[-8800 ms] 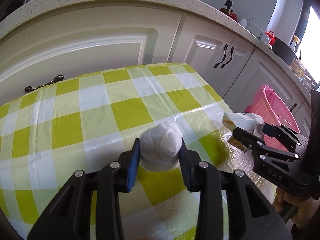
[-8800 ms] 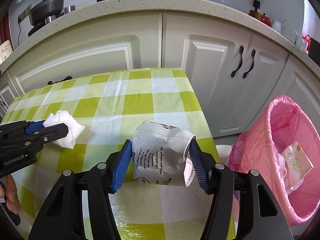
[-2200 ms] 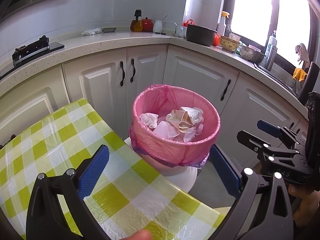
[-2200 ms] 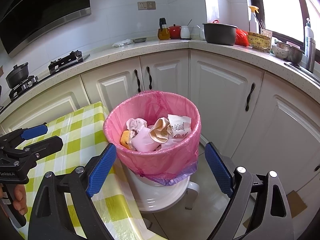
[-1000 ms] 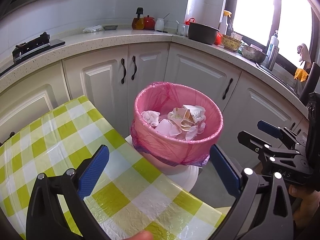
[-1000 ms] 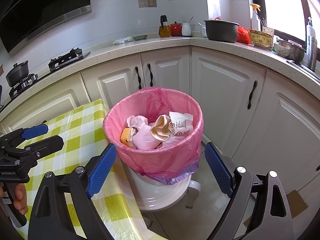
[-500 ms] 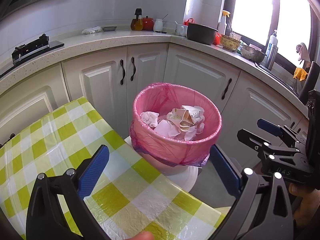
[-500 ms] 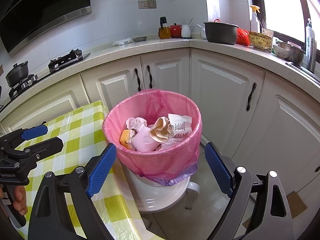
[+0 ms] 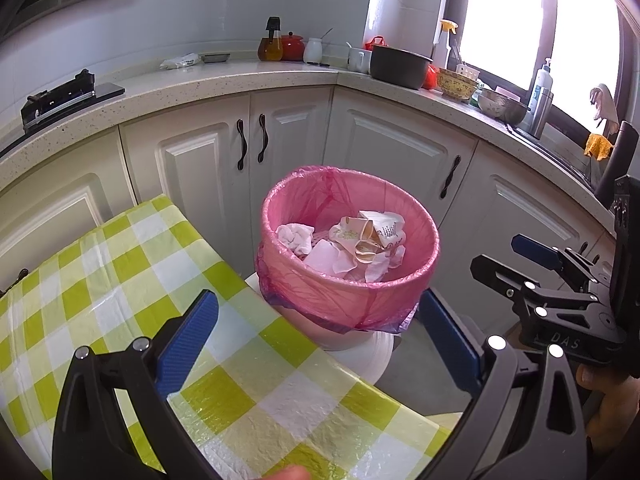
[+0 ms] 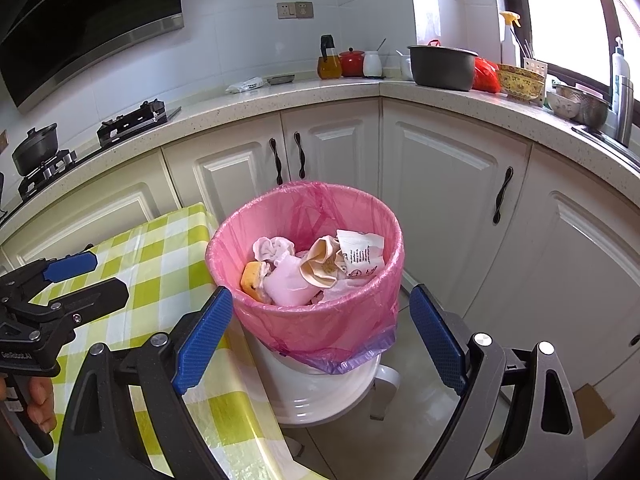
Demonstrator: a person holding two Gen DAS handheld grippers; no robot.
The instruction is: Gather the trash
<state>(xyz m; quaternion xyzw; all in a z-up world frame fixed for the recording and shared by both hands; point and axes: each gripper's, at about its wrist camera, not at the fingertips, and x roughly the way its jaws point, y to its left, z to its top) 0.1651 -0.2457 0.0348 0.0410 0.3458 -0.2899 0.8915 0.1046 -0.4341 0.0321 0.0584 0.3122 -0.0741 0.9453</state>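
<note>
A bin with a pink liner (image 9: pixel 400 288) (image 10: pixel 320 320) stands on the floor beside the table corner. Crumpled paper and tissue trash (image 9: pixel 352 244) (image 10: pixel 316 264) fills it, with a printed paper bag (image 10: pixel 360 256) on top. My left gripper (image 9: pixel 316 328) is open over the table edge, facing the bin, nothing between its blue pads. My right gripper (image 10: pixel 320 328) is open too, held in front of the bin with its jaws empty. Each gripper shows in the other's view, the right gripper (image 9: pixel 536 264) and the left gripper (image 10: pixel 84 280).
A green and white checked tablecloth (image 9: pixel 120 280) (image 10: pixel 132 264) covers the table left of the bin. White cabinets (image 10: pixel 440 184) curve behind it under a speckled counter (image 9: pixel 280 76) with jars, a pot (image 10: pixel 442 66) and a hob (image 10: pixel 136 120). Tiled floor (image 10: pixel 416 432) lies right of the bin.
Nothing has visibly changed in the last second. Several seconds earlier each gripper held trash over the table; both now stand empty at the bin.
</note>
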